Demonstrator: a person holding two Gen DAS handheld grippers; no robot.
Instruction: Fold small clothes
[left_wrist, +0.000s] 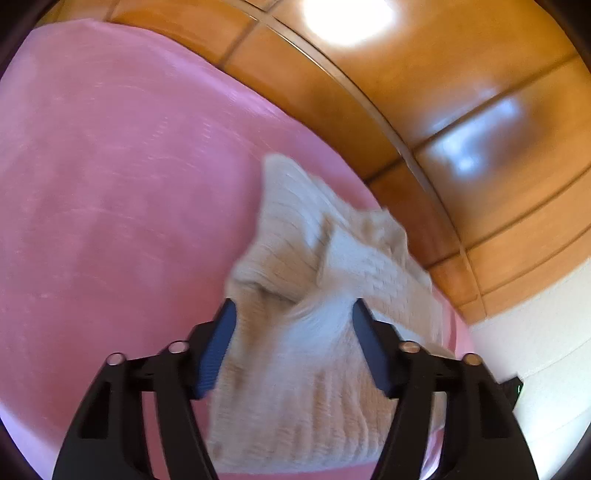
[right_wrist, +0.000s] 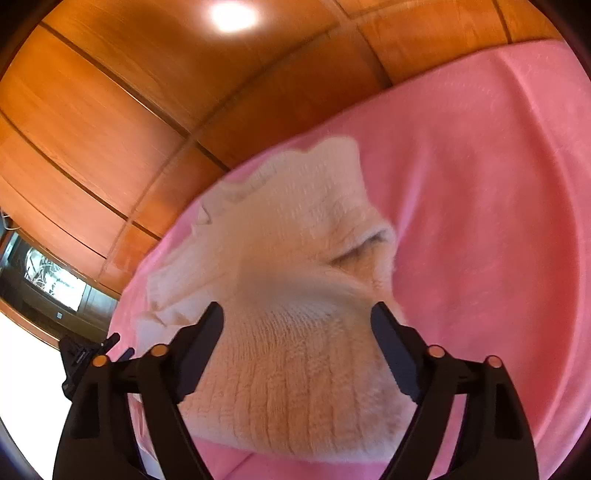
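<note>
A small beige ribbed knit garment (left_wrist: 295, 229) lies crumpled and partly doubled over on a pink cover (left_wrist: 110, 166). In the left wrist view my left gripper (left_wrist: 294, 306) hangs just over its near part, jaws apart, with blurred knit showing between the blue pads (left_wrist: 216, 350) but not pinched. In the right wrist view the same garment (right_wrist: 295, 221) spreads over the pink cover (right_wrist: 480, 184). My right gripper (right_wrist: 298, 306) stands wide open above its near ribbed edge, and its fingers grip nothing.
Orange-brown wooden panels (left_wrist: 369, 92) rise behind the pink surface, close to the garment's far side, and show again as wood panelling (right_wrist: 110, 110). A white wall (left_wrist: 535, 350) is at the right. A dark glass-fronted cabinet (right_wrist: 48, 280) stands at the far left.
</note>
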